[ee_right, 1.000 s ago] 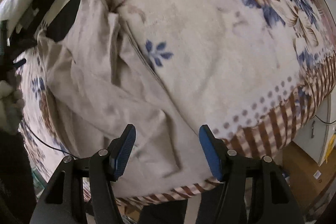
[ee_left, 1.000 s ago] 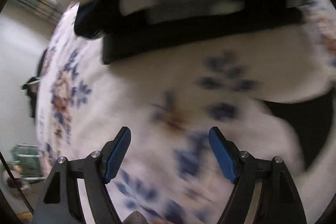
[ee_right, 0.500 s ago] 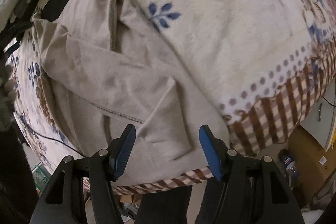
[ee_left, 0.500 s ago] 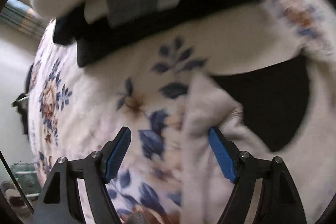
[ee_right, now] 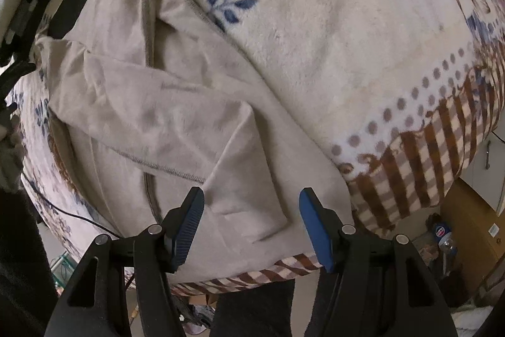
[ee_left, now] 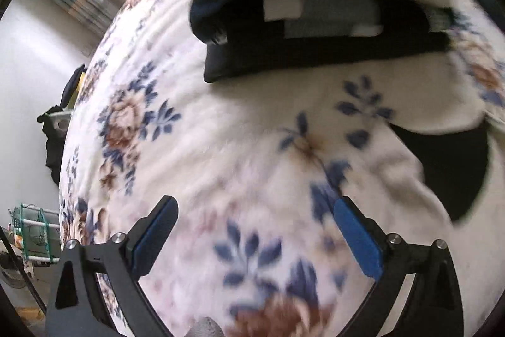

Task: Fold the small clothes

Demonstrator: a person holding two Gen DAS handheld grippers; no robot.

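1. Right gripper (ee_right: 251,218): jaws apart, nothing between the pads, hovering over the near corner of the garment (ee_right: 164,122).
2. Left gripper (ee_left: 255,237): jaws apart, empty, over bare blanket (ee_left: 221,147). In its view only an edge of the garment (ee_left: 401,179) shows, ahead and to the right of the right finger; view is motion-blurred.
3. Garment: beige fleece top, lying on the blanket, spreading forward and left from the right gripper. One sleeve (ee_right: 151,116) is folded across the body; its cuff end sits just ahead of the right jaws.
4. Handling, my read: light, soft, fully limp, no stiffness to carry a fold. Plush pile should grip the pads well, and also drag on the plush blanket, so lift rather than slide.
5. Where to grab: hem corner just ahead of the right jaws, or the stitched seam (ee_right: 164,167) ahead of the left finger, since doubled fabric is thicker and less likely to slip out. Pinch shallow, or the blanket comes up too.
6. Risk: a one-corner lift lets the folded sleeve flop open.
7. Writing: nothing legible on garment or blanket. A small blue-red logo on an item on the floor (ee_right: 439,230), right of the right gripper, is too small to read.
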